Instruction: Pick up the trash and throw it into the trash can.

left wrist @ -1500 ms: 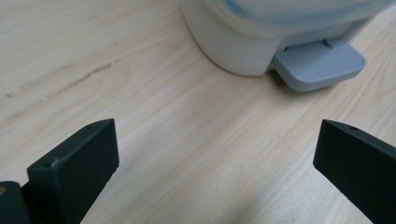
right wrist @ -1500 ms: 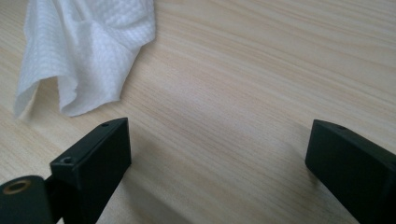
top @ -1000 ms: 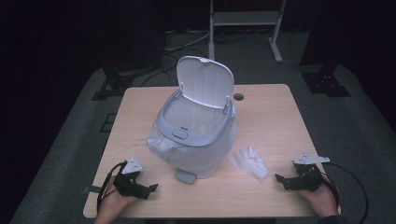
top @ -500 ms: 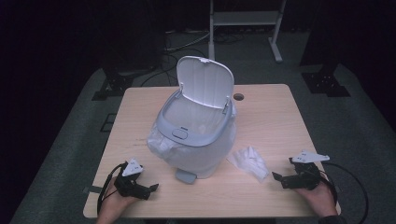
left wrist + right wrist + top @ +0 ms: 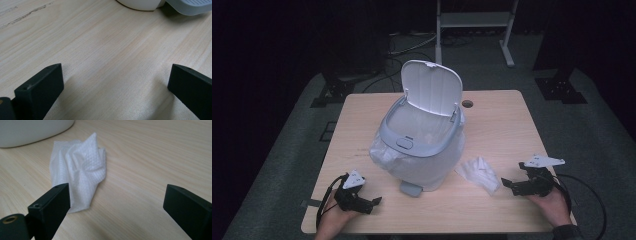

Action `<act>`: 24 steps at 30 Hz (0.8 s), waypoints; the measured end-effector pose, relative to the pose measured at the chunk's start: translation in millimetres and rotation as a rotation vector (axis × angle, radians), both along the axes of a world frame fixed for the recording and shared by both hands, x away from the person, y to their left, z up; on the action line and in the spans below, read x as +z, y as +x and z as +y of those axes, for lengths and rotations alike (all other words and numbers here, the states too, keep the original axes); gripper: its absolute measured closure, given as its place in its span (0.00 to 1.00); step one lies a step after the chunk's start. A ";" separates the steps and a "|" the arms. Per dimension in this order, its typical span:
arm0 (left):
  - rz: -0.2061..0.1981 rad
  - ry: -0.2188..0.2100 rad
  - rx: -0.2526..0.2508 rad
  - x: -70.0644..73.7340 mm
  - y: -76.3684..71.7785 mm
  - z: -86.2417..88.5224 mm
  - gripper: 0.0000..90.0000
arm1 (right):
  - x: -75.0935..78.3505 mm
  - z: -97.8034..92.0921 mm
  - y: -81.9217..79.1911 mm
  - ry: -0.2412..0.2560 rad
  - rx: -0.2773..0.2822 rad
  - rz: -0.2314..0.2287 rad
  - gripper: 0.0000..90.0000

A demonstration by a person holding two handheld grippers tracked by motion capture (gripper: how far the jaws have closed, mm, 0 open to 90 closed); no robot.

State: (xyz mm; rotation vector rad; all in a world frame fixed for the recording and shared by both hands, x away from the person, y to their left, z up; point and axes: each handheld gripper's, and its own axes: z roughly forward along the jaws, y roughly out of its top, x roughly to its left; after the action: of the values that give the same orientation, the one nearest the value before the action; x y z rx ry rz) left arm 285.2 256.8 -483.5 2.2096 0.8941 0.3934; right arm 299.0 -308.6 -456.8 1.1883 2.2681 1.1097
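The wooden table [image 5: 507, 120] is evenly lit from above while the surrounding room stays dark; both gripper views are bright, with soft shadows and blurred jaws.

Open bin at the frame's centre on the desk

A grey-white plastic lidded bin [image 5: 422, 145] stands mid-frame on the light wooden desk [image 5: 502, 115]; a crumpled white paper tissue [image 5: 478, 172] lies lower right, near the right tool [image 5: 508, 186].

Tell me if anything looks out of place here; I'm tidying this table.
A crumpled white tissue lies loose on the table, just ahead of the open right gripper, beside the bin. The bin's lid stands open, and its liner bulges out below the rim.
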 end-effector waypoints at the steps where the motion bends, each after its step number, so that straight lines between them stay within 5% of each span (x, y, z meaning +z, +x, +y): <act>1: 0.000 0.000 0.000 0.0 0.0 0.0 0.00 | 1.1 0.4 0.7 -0.001 0.002 -0.004 0.07; 24: 0.000 0.000 0.000 0.0 0.0 0.0 0.00 | 9.3 28.5 22.2 0.033 0.080 0.001 0.07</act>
State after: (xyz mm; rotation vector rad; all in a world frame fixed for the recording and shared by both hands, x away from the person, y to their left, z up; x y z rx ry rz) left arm 285.3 256.8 -483.5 2.2092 0.8944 0.3936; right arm 321.2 -280.1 -447.5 1.1195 2.3245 1.1803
